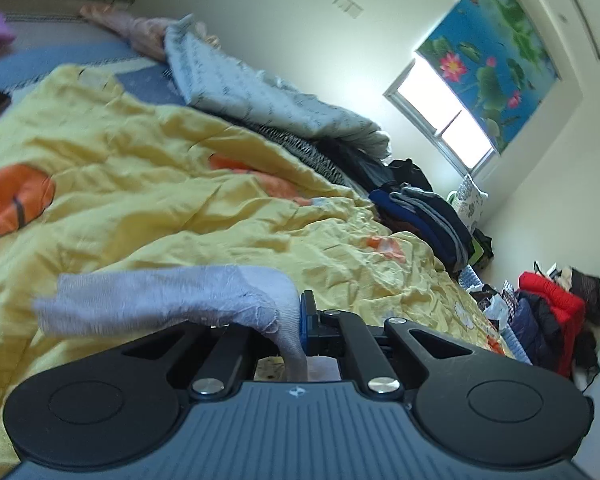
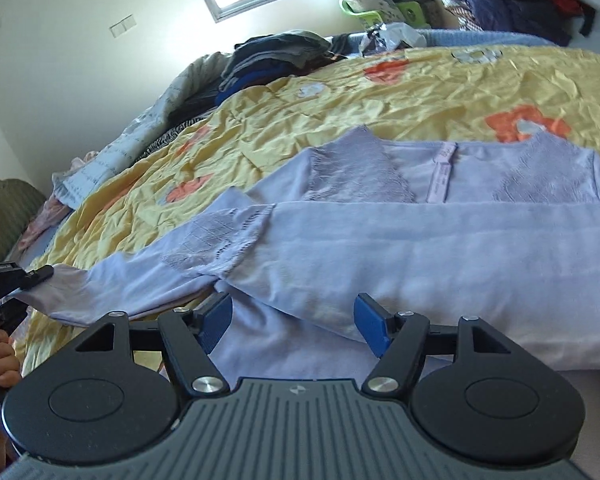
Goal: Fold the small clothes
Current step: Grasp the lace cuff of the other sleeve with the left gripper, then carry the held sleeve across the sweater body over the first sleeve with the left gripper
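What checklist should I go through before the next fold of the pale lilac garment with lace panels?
1. Left gripper shut on the pale lilac lace-panelled garment: ok.
2. Right gripper open, holding nothing: ok.
3. Garment edge between the right gripper's blue finger pads: cannot tell.
4. Garment body lying flat on the yellow quilted bedspread: ok.
5. Held sleeve pulled smooth: not ok, it is bunched.
6. Dark folded clothes pile apart from the garment: ok.
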Motion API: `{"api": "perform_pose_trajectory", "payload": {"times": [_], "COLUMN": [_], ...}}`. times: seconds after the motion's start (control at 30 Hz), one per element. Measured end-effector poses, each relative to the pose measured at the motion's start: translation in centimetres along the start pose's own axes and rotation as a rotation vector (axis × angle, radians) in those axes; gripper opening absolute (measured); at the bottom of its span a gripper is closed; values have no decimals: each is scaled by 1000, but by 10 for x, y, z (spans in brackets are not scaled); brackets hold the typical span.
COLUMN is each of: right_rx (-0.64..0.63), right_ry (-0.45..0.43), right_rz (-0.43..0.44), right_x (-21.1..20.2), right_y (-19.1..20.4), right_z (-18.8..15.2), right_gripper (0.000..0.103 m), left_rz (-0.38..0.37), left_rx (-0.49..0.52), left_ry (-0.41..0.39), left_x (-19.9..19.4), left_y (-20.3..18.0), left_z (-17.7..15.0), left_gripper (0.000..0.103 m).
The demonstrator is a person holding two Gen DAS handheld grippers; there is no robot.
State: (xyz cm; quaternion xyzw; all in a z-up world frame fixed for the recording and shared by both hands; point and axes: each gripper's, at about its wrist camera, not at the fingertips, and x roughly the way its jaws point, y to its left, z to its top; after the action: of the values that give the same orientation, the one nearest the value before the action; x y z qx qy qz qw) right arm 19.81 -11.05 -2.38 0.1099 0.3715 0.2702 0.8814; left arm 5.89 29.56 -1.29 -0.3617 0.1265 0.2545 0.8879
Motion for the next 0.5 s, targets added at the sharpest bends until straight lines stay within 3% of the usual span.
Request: {"api": "perform_pose_trajectory", "payload": {"times": [0.2, 0.33, 0.5], "right_rx": [6, 15, 12], "right_ry": [-53, -13, -60], "right_rz": [8, -11, -1], "right_x": [-13, -7, -20], "right_y": [1, -7, -6], "right_z": [0, 1, -2], "right_gripper": [73, 76, 75], "left_rz": [-42, -80, -128], "left_rx": [76, 138, 173], "left_ry": [-14, -19, -39], "left_x": [-5, -9, -15], "left_y": [-32, -58, -87], "left_z": [-2, -5, -10], "left_gripper": [3, 3, 3]}}
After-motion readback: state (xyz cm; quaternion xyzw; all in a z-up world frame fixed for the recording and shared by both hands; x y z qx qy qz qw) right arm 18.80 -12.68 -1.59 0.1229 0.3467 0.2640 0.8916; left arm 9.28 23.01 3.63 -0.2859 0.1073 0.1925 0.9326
